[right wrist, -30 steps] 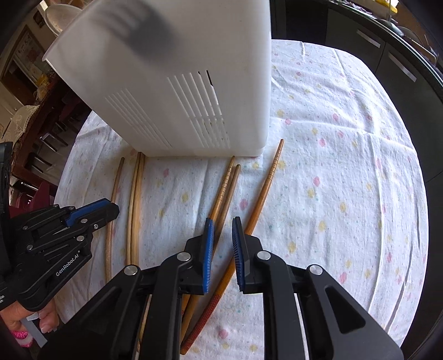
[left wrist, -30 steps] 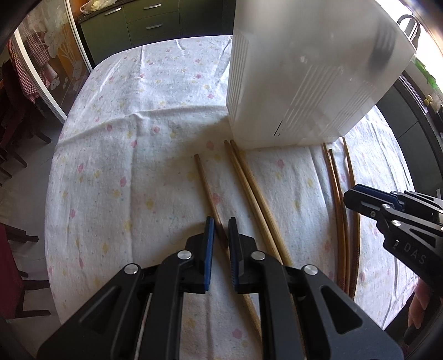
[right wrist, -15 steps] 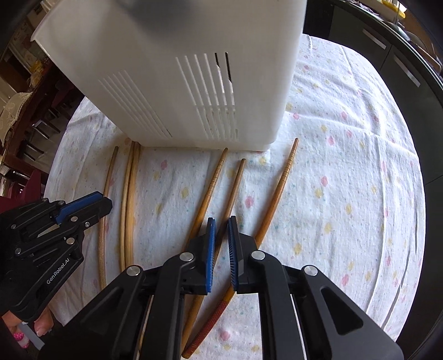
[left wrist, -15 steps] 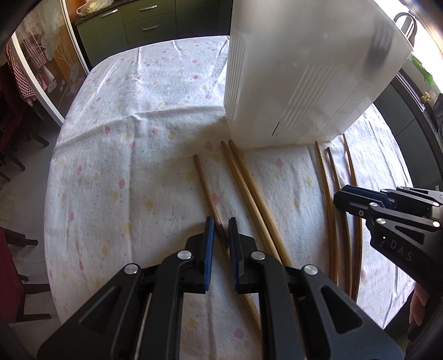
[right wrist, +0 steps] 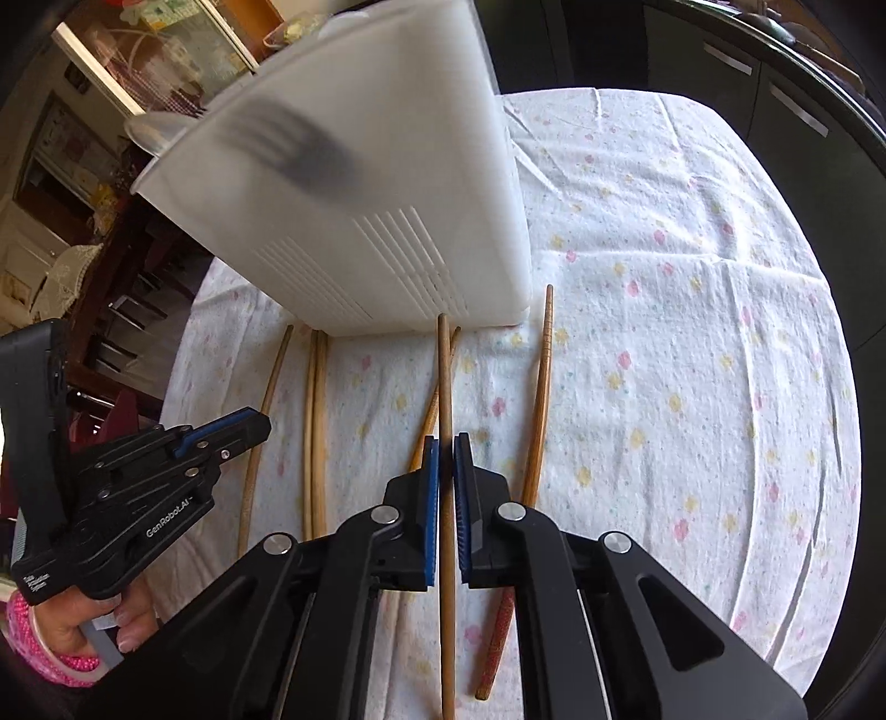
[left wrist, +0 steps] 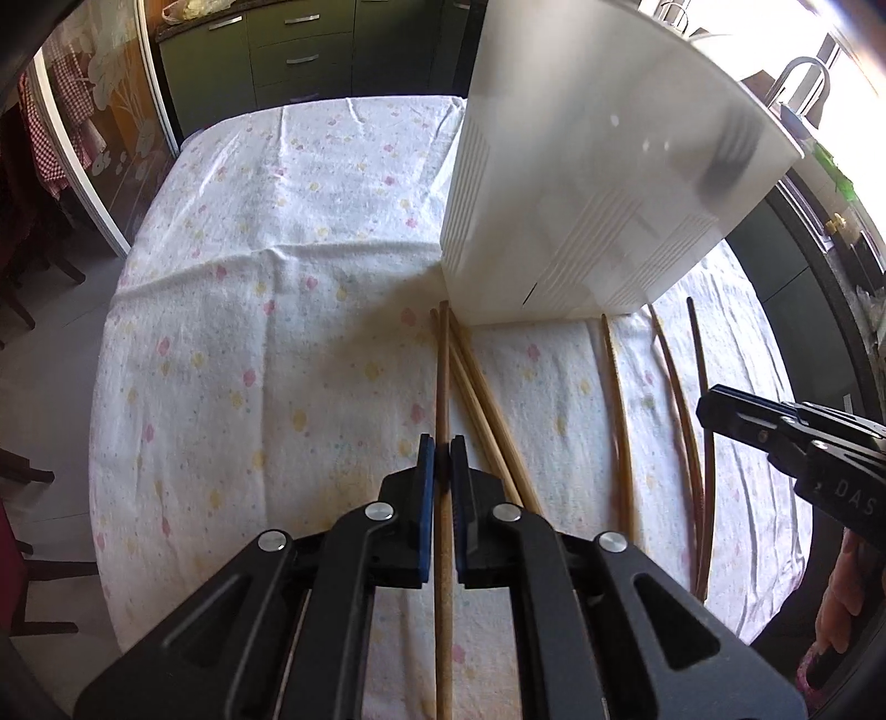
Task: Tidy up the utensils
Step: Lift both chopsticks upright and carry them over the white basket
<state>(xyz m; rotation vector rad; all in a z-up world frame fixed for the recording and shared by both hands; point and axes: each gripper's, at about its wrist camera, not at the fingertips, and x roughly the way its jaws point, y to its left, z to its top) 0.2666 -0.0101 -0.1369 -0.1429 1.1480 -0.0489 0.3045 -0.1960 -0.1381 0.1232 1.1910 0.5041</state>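
Note:
Several wooden chopsticks lie on the flowered tablecloth in front of a white slotted utensil holder, which also shows in the right wrist view. My left gripper is shut on a brown chopstick that points at the holder's base. My right gripper is shut on another brown chopstick, also pointing at the holder. A pale pair lies just right of the left gripper. The right gripper shows in the left wrist view, and the left gripper in the right wrist view.
Thin chopsticks lie at the right of the cloth. A red-handled chopstick lies right of my right gripper. A dark fork shape shows through the holder wall. Green cabinets stand behind the table.
Both grippers have closed on a chopstick each and lifted it off the cloth, so each stick now runs straight between the fingers.

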